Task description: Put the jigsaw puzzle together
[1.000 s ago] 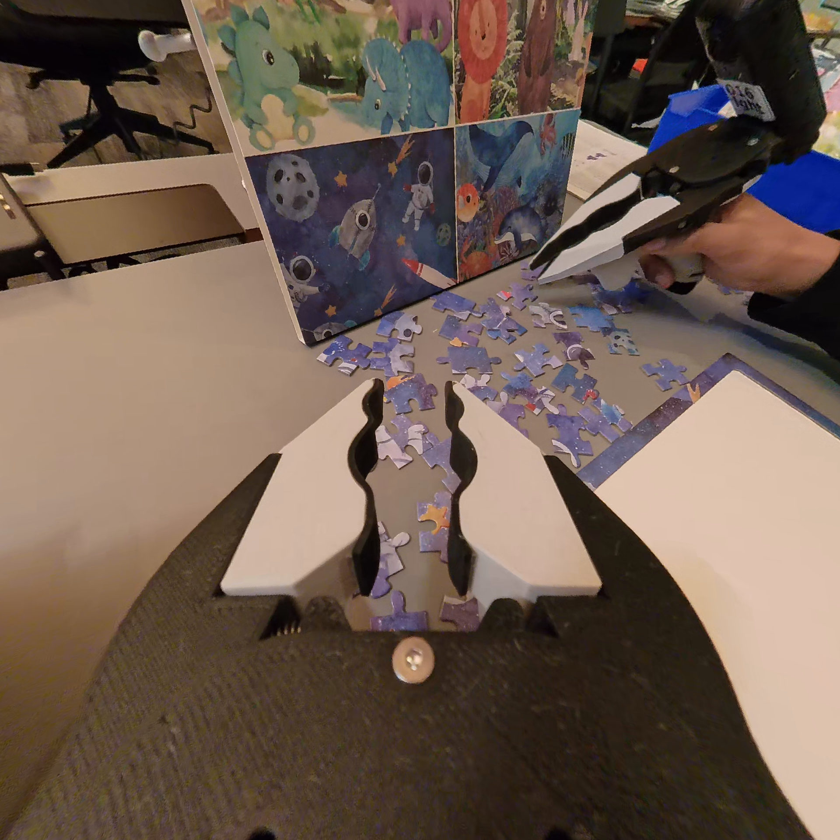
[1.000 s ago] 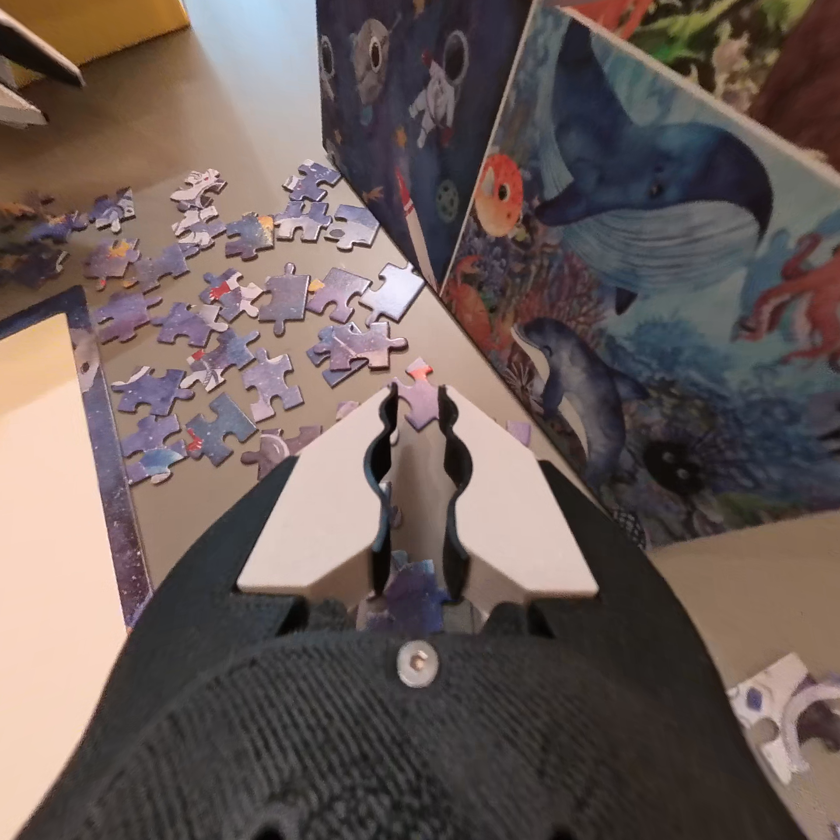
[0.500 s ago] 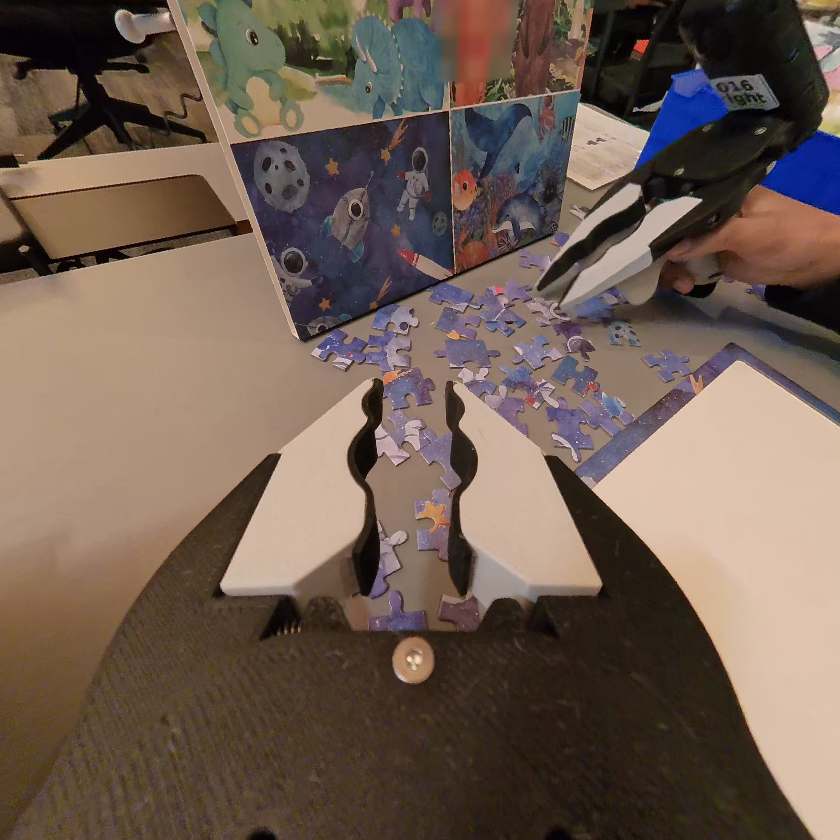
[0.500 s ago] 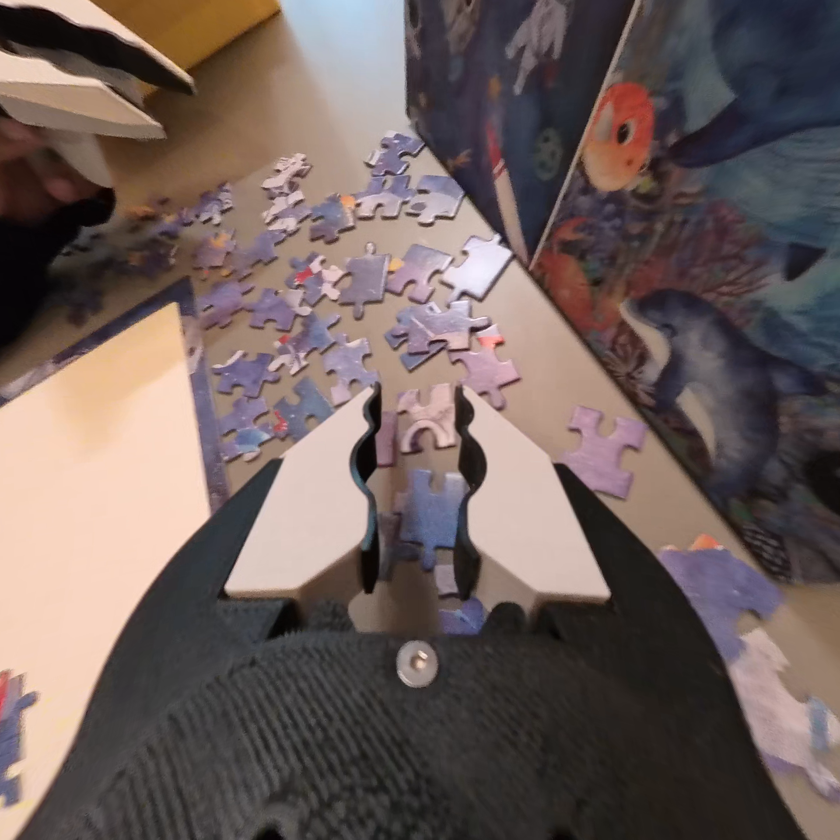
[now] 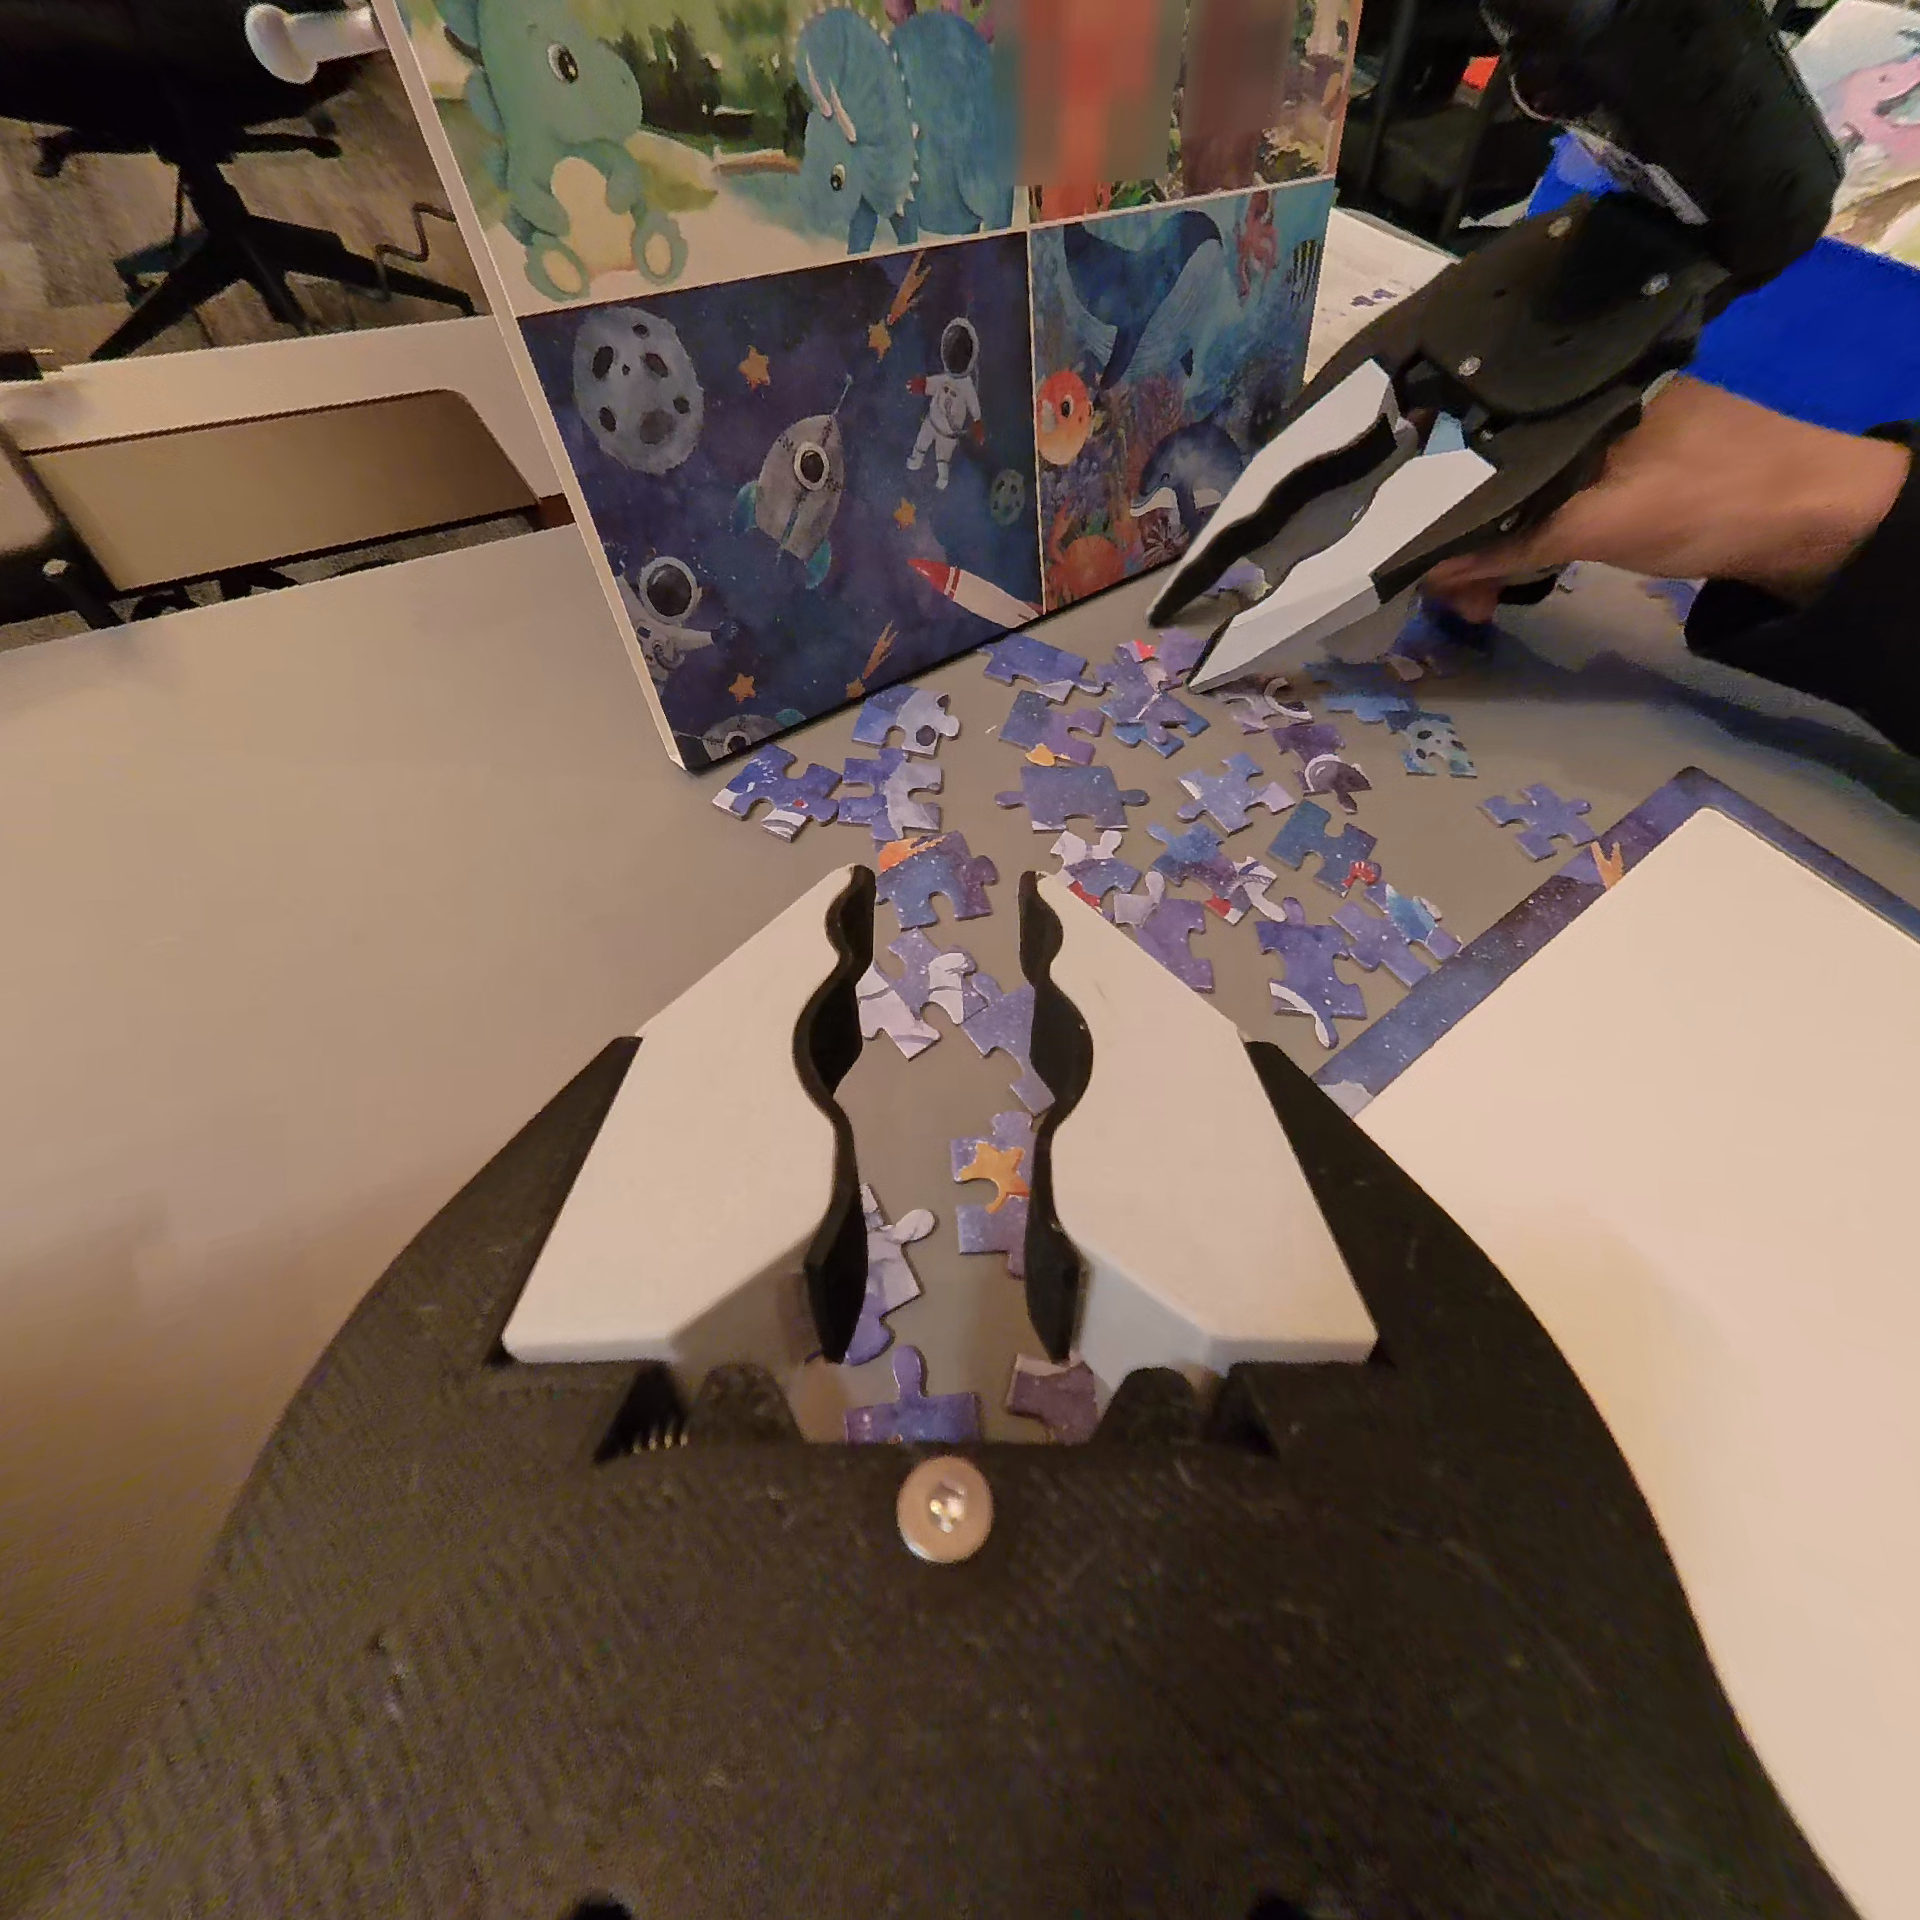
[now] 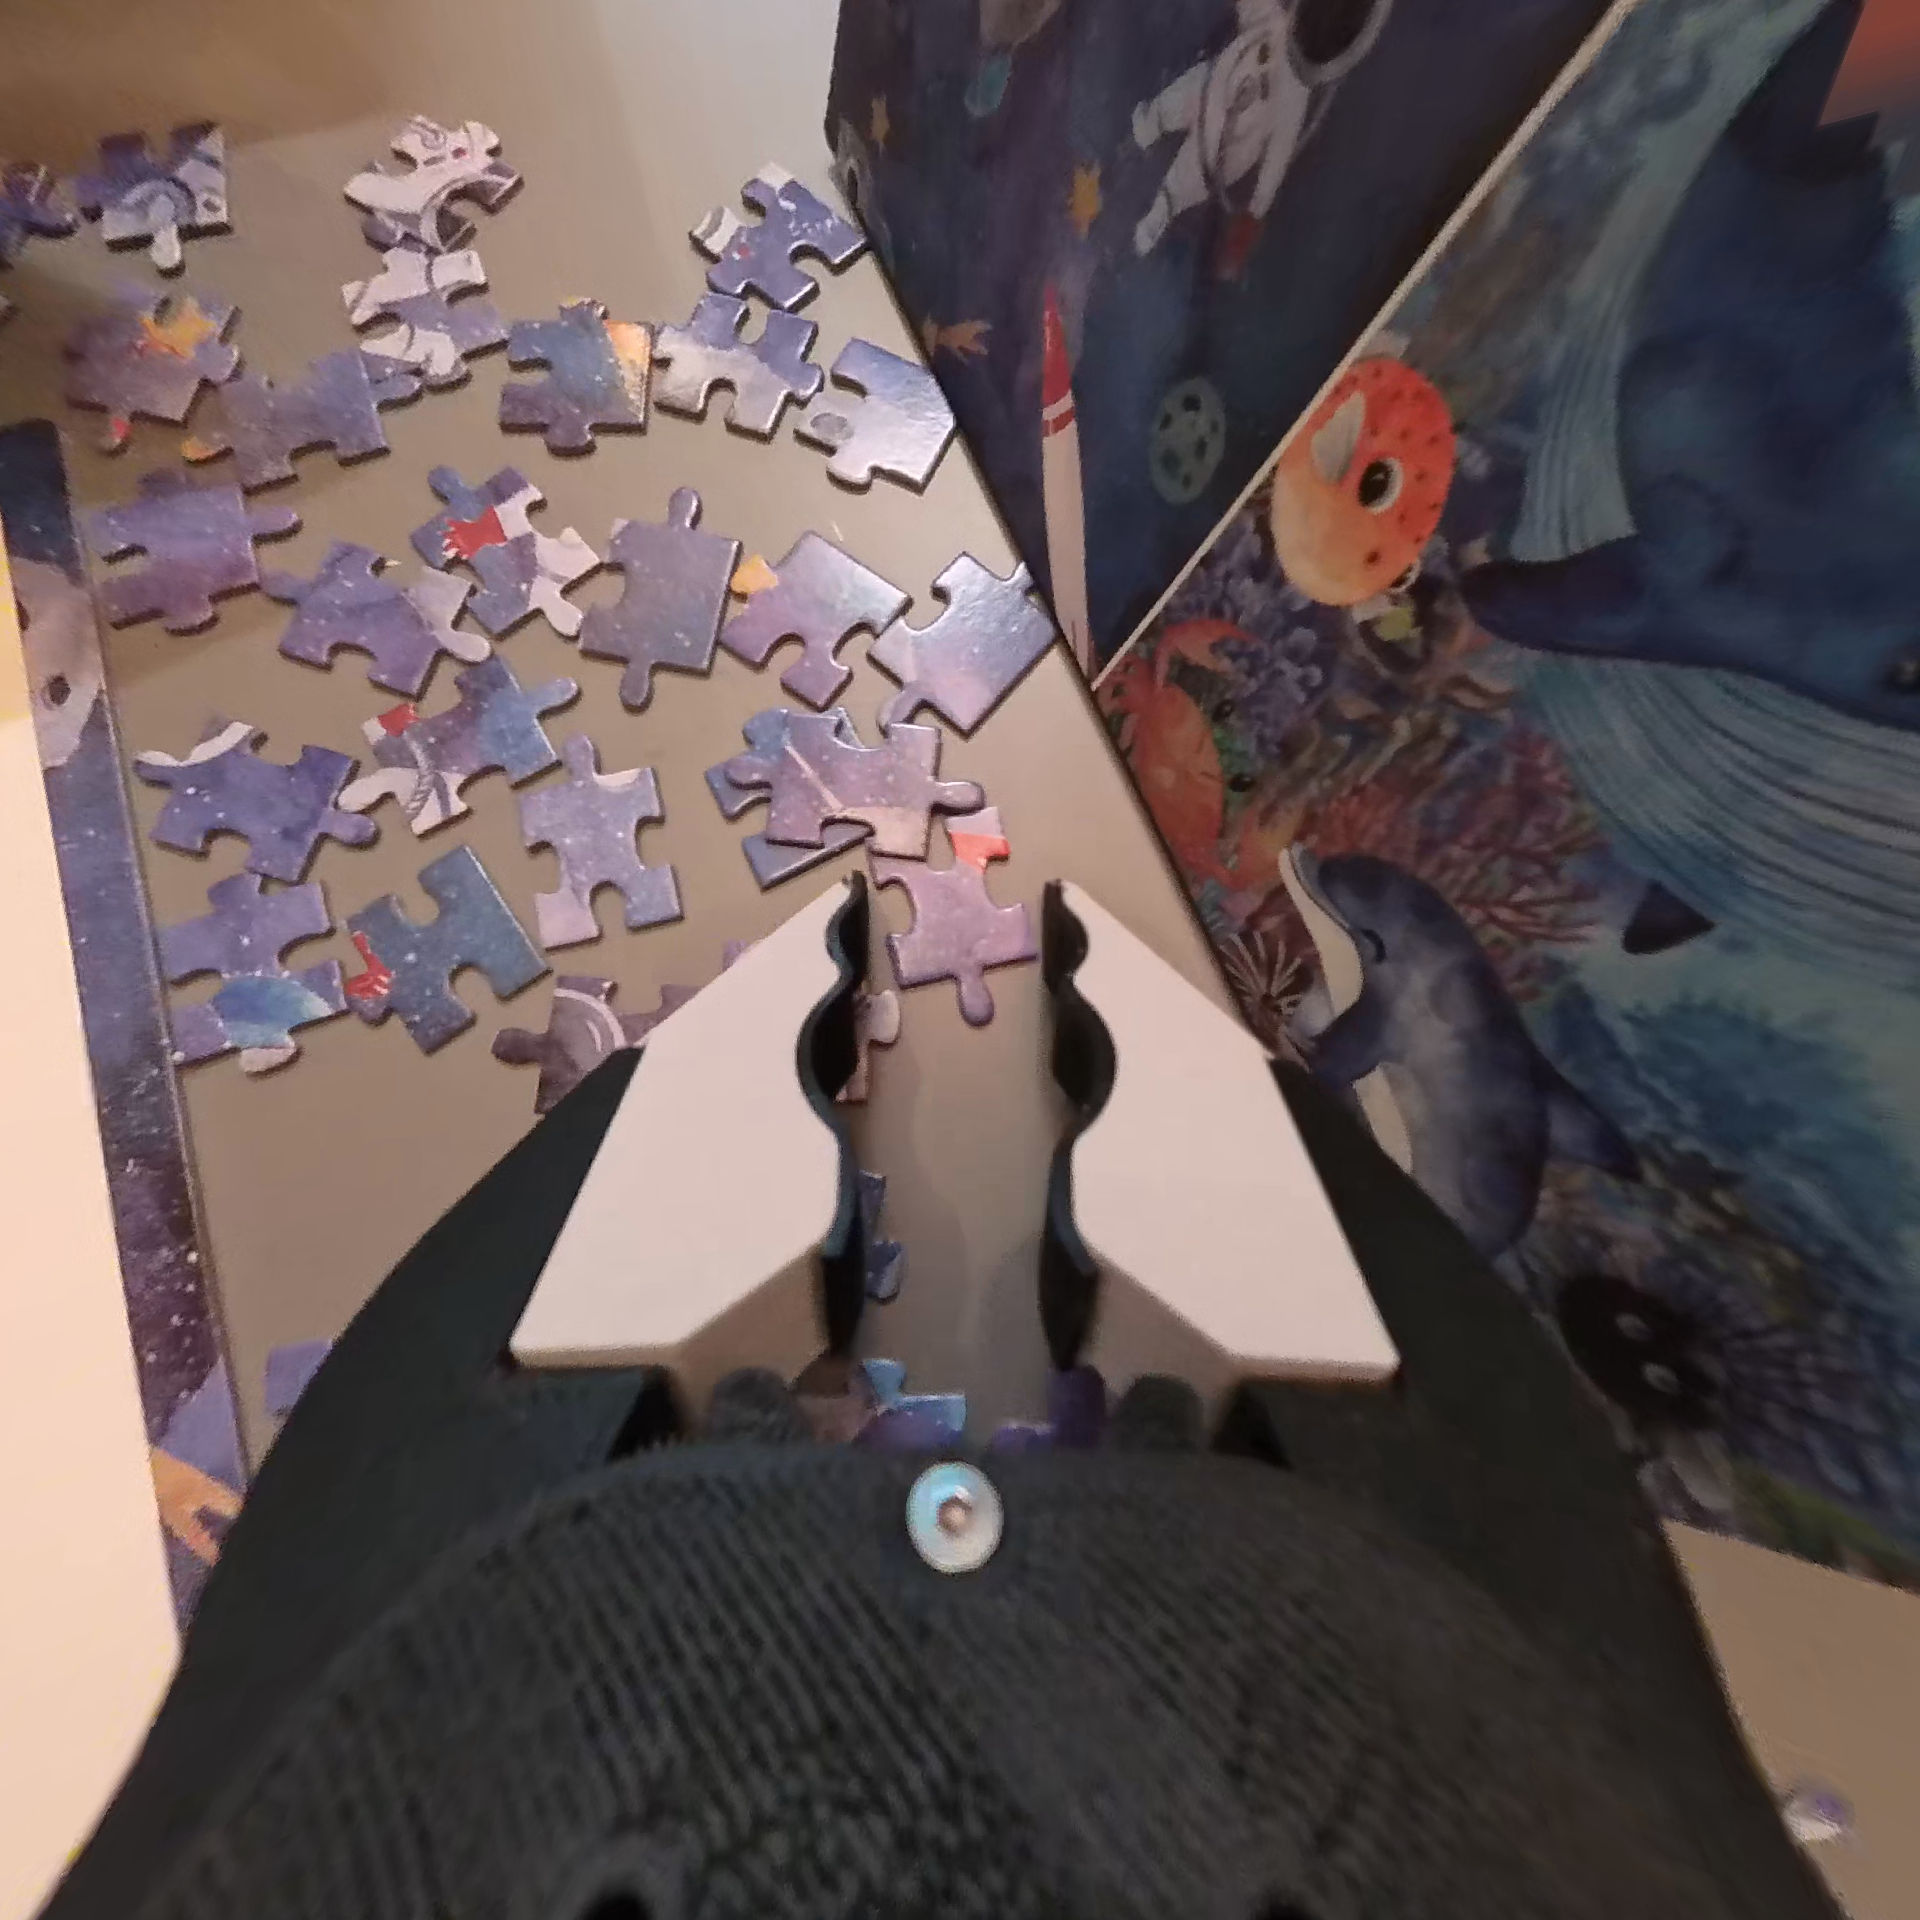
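Note:
Several loose purple space-themed puzzle pieces [image 5: 1070,795] lie scattered on the grey table in front of an upright picture box [image 5: 810,468]. They also show in the right wrist view [image 6: 665,603], beside the box [image 6: 1455,623]. The white puzzle board with a blue starry border [image 5: 1455,966] lies at the right; in the right wrist view it [image 6: 104,831] lies at the left. My left gripper [image 5: 943,894] is open and empty, low over the near pieces. My right gripper [image 6: 956,894] is open, its tips either side of a purple piece with a red corner [image 6: 956,914]. It also shows in the left wrist view [image 5: 1179,649].
A person's hand [image 5: 1714,509] holds the right gripper. A blue object [image 5: 1818,343] stands behind it. An office chair [image 5: 208,208] and a low bench [image 5: 260,468] stand beyond the table's far left edge. Bare table [image 5: 312,883] spreads to the left. My hands' fingertips stand some 20 cm from each other.
My right gripper has swung over the pieces, now toward the box, and its jaws stand wider apart. My left gripper has stayed almost still.

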The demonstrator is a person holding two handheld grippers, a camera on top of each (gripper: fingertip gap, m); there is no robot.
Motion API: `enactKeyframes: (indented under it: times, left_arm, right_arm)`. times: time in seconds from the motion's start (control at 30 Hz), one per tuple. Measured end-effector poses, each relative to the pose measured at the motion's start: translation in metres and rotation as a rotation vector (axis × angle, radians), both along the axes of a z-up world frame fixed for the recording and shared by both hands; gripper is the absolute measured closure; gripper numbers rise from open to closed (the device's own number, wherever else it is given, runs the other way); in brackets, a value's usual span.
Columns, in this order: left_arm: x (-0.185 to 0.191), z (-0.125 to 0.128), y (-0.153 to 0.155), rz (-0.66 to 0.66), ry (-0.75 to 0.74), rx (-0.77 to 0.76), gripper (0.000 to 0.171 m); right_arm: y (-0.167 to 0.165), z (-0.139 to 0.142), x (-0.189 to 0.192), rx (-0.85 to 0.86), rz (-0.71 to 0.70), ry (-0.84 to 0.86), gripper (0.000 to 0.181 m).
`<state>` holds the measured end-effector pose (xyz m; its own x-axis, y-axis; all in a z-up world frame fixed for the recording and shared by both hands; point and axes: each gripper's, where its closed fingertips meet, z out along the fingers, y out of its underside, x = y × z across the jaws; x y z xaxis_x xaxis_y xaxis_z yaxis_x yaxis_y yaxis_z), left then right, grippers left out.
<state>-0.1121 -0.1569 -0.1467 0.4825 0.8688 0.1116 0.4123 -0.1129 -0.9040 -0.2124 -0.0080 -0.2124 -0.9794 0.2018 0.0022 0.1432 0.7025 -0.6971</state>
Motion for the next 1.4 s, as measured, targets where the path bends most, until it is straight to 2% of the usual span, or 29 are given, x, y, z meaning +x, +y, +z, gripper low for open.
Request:
enactKeyframes:
  times: [0.13,0.3,0.4,0.43,0.47,0.6,0.7,0.8,0.97,1.2,1.33,1.4]
  left_arm:
    - [0.000,0.005,0.001,0.002,0.026,0.003,0.145]
    - [0.001,0.006,0.002,-0.005,0.028,0.005,0.145]
    - [0.001,0.007,0.003,-0.004,0.035,-0.003,0.145]
    - [0.000,0.007,0.003,-0.002,0.037,-0.006,0.144]
    - [0.000,0.007,0.002,-0.001,0.037,-0.007,0.144]
    - [0.001,0.008,0.004,-0.006,0.041,0.003,0.143]
    - [0.001,0.007,0.006,-0.013,0.037,0.002,0.143]
    - [0.001,0.005,0.010,-0.023,0.033,-0.005,0.143]
    - [0.001,0.004,0.011,-0.026,0.033,-0.011,0.143]
    - [0.002,0.006,0.011,-0.031,0.033,0.009,0.143]
    - [0.002,0.006,0.012,-0.035,0.033,-0.002,0.143]
    - [0.002,0.006,0.013,-0.038,0.035,-0.004,0.143]
  right_arm:
    - [-0.002,0.000,0.009,0.013,0.051,-0.007,0.167]
    - [-0.002,0.000,0.009,0.042,0.026,-0.032,0.169]
    - [-0.002,0.004,0.006,0.013,0.001,0.008,0.169]
    - [-0.001,0.008,0.005,-0.011,-0.009,0.023,0.171]
    - [0.000,0.013,0.005,-0.038,-0.012,0.033,0.181]
    - [0.010,0.037,0.021,-0.121,-0.018,0.029,0.179]
    - [0.022,0.045,0.034,-0.131,-0.024,0.062,0.180]
    - [0.034,0.047,0.030,-0.136,-0.071,0.079,0.177]
    - [0.040,0.040,0.007,-0.159,-0.152,0.013,0.162]
    - [0.016,0.016,-0.005,-0.076,-0.143,-0.028,0.148]
    - [0.010,0.000,-0.006,-0.002,-0.165,-0.035,0.147]
    - [0.010,0.000,-0.009,0.007,-0.172,-0.003,0.156]
